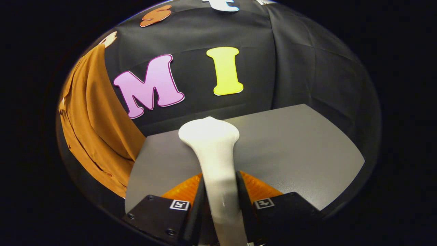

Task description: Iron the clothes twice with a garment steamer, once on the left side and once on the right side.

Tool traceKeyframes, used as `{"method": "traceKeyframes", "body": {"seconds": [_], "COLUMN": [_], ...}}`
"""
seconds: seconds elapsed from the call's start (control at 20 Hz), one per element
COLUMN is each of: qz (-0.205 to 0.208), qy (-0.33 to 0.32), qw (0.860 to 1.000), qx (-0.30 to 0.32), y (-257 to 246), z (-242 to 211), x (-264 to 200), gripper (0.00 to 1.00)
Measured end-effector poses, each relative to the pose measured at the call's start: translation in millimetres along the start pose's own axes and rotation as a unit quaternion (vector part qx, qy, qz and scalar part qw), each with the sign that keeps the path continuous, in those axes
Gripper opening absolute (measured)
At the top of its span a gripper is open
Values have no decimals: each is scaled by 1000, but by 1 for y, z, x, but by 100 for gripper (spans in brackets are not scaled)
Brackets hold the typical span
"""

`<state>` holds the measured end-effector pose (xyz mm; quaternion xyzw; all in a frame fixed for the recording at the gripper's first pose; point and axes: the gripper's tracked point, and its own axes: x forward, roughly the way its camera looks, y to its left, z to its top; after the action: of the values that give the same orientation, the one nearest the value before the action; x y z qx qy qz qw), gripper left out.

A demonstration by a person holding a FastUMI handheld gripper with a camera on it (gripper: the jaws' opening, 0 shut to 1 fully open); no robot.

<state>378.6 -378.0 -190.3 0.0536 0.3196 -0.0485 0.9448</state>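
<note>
Grey table (290,143) | brown garment (95,130) hanging beside it | fingers (221,201) clamp white steamer (213,150)

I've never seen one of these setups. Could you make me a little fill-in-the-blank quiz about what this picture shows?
1. The gripper is shut on a white ____.
2. The steamer has its wide head above a grey ____.
3. The garment hanging beside the table is ____ in colour.
4. The steamer's head is ____ the garment, not touching it.

Missing words: steamer; table; brown; apart from
</note>
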Motion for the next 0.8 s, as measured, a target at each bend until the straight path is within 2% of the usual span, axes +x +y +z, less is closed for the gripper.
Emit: {"method": "traceKeyframes", "body": {"seconds": [0.05, 0.15, 0.35, 0.8], "qz": [10, 5, -1, 1], "qy": [-7, -29, -58, -112], "qw": [1000, 1000, 998, 993], "qx": [-1, 8, 31, 22], "y": [2, -4, -8, 11], "z": [2, 9, 19, 27], "x": [4, -9, -29, -85], "gripper": [50, 44, 44, 44]}}
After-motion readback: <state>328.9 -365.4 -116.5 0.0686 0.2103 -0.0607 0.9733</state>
